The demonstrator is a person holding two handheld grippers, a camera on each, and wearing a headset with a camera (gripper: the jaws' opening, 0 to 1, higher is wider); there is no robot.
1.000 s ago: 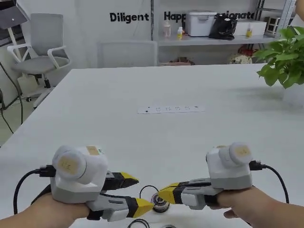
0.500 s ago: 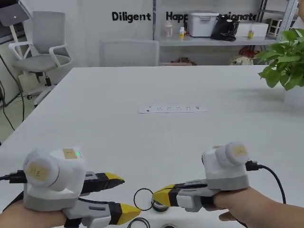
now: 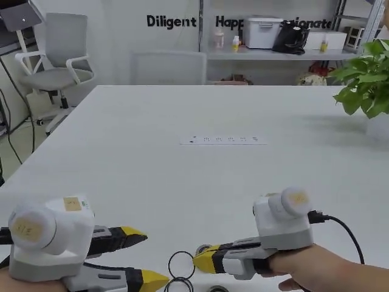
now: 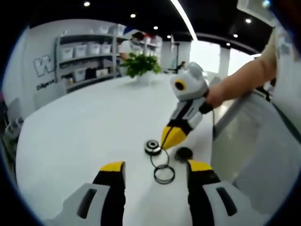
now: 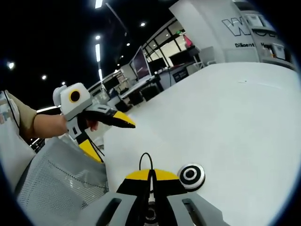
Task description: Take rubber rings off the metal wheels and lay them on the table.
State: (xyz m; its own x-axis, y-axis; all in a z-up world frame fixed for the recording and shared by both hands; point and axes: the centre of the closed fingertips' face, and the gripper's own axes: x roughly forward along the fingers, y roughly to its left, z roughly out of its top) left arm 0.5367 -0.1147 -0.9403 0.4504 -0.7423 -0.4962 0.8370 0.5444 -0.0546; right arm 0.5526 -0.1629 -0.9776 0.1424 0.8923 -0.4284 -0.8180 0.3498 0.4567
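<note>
My right gripper [image 3: 202,259] is shut on a thin black rubber ring [image 3: 181,263], which sticks out from its yellow tips [image 5: 150,175] as a loop [image 5: 145,160]. A metal wheel [image 5: 190,175] lies on the white table just beside those tips; in the left gripper view the wheel [image 4: 152,147] rests by the right gripper [image 4: 173,137]. A second ring [image 4: 164,174] lies flat on the table, near a darker wheel [image 4: 183,153]. My left gripper [image 3: 146,257] is open and holds nothing, a short way left of the rings [image 4: 156,167].
The white table [image 3: 219,170] stretches far ahead, with a flush socket strip [image 3: 223,140] in its middle. A potted plant [image 3: 364,85] stands at the far right edge. Office chairs [image 3: 58,58] and shelves stand beyond the table. The near table edge is right below the grippers.
My left gripper has drawn back to the left, away from the wheel. The right gripper has stayed by the wheel with the ring in its tips.
</note>
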